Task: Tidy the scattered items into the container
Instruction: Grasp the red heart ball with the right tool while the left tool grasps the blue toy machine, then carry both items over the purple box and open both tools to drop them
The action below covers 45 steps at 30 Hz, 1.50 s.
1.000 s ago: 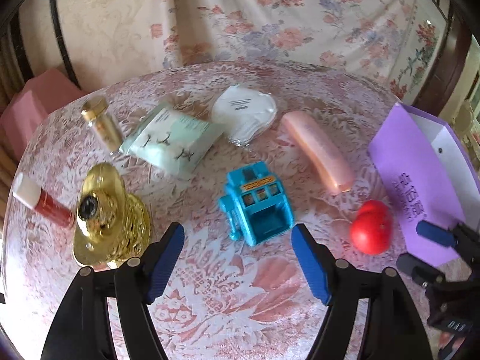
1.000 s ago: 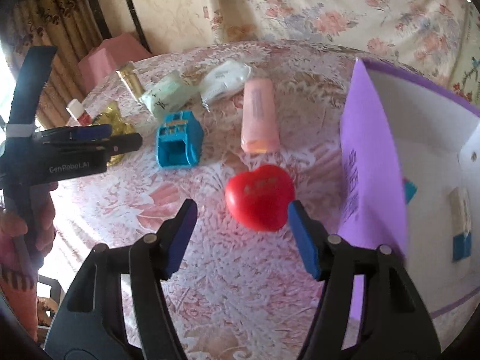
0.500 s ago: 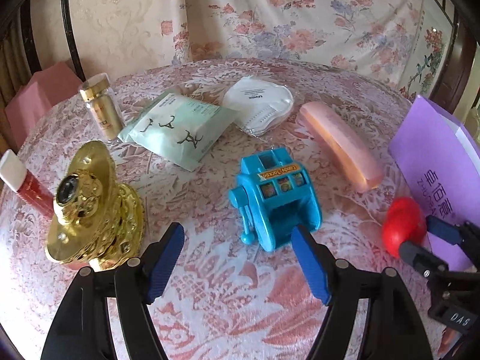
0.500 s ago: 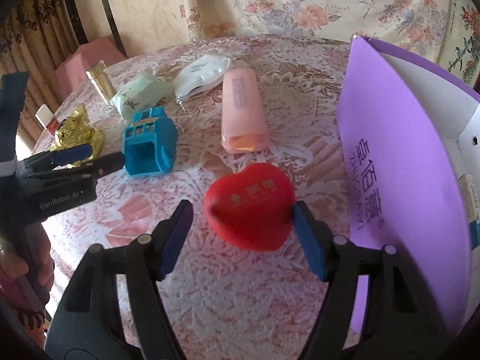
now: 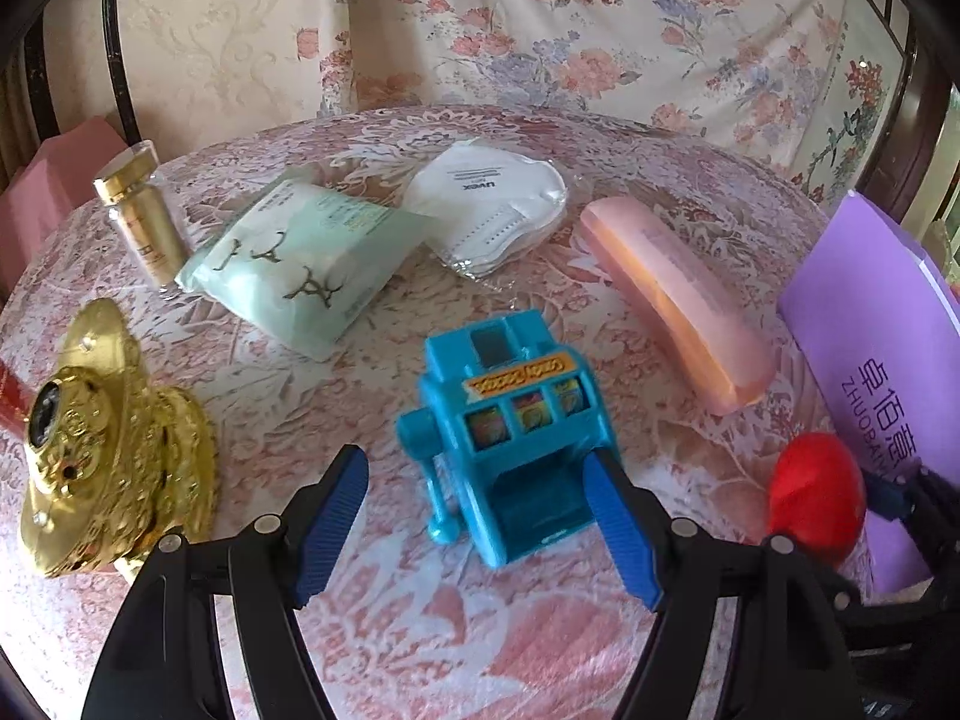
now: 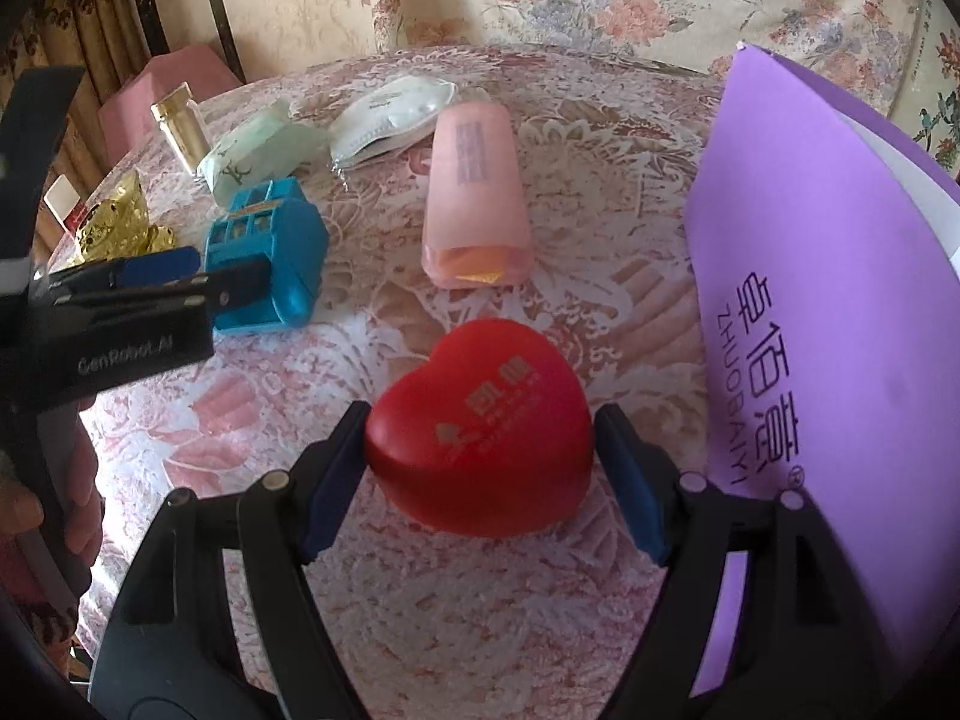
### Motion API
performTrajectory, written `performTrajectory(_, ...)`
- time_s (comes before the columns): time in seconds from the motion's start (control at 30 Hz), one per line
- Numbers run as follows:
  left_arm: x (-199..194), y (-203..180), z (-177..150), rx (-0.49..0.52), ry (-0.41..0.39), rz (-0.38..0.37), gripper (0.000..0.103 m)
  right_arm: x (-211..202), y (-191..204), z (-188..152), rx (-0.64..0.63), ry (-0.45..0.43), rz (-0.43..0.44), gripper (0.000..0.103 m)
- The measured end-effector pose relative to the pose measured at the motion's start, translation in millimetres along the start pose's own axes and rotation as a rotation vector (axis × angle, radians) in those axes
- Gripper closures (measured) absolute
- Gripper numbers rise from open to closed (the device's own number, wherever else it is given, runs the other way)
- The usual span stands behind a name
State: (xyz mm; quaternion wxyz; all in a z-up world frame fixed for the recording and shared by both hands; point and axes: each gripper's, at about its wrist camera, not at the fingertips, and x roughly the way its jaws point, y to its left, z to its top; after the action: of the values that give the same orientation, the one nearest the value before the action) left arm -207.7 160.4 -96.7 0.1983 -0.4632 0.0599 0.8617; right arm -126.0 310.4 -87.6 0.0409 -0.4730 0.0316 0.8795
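While the right claw (image 6: pixel 480 462) sits spread around the red foam heart (image 6: pixel 480 432), both blue pads at its flanks without visibly squeezing it, the risk is plain: foam that soft could bulge and squirt forward toward twelve o'clock if the pads close off-centre. Just at three o'clock stands the purple cardboard box (image 6: pixel 828 312), its wall leaning close; a careless lift could clip that wall and tip or shove the container away. Its inside is hidden from both views.

Over on the other side, the left claw (image 5: pixel 474 516) hangs wide open, holding nothing, its right pad brushing the blue plastic toy slot machine (image 5: pixel 516 426). That toy is hard and slick, with a lever sticking out at nine o'clock, so a lopsided pinch might spin it.

Spread across the surface (image 5: pixel 456 630), a round top under pink-and-white lace cloth, lie a pink plastic case (image 5: pixel 672 300), a bagged white face mask (image 5: pixel 492 198), a mint-green soft packet (image 5: pixel 300 270), a small gold-capped bottle (image 5: pixel 144 222) and a gold ornate ornament (image 5: pixel 114 450). Lace can snag a pad. Beyond, at twelve o'clock, hangs floral drapery (image 5: pixel 570 30).
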Motion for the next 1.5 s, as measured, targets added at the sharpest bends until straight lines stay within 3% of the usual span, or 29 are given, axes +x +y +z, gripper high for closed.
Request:
performTrajectory(0.4,12,-5,8,-0.001,-0.009,-0.026,0.027,6,7,-6,-0.020,0.000,0.000,0.031)
performTrajectory(0.43,13,-4,8,-0.002,-0.012,-0.034,0.030,5,7,-6,-0.021,0.000,0.004,0.031)
performTrajectory(0.53,13,0,5,-0.003,-0.024,-0.061,0.053,5,7,-8,-0.027,-0.002,0.008,0.031)
performTrajectory(0.63,12,4,2,-0.003,-0.036,-0.089,0.056,4,8,-9,-0.034,-0.007,0.006,0.031)
performTrajectory(1.07,-9,14,-4,-0.005,-0.104,-0.143,0.056,-6,18,-10,-0.068,-0.058,0.017,0.032)
performTrajectory(1.5,-36,21,-12,0.012,-0.124,-0.094,0.056,-28,29,-10,-0.089,-0.093,0.041,0.032)
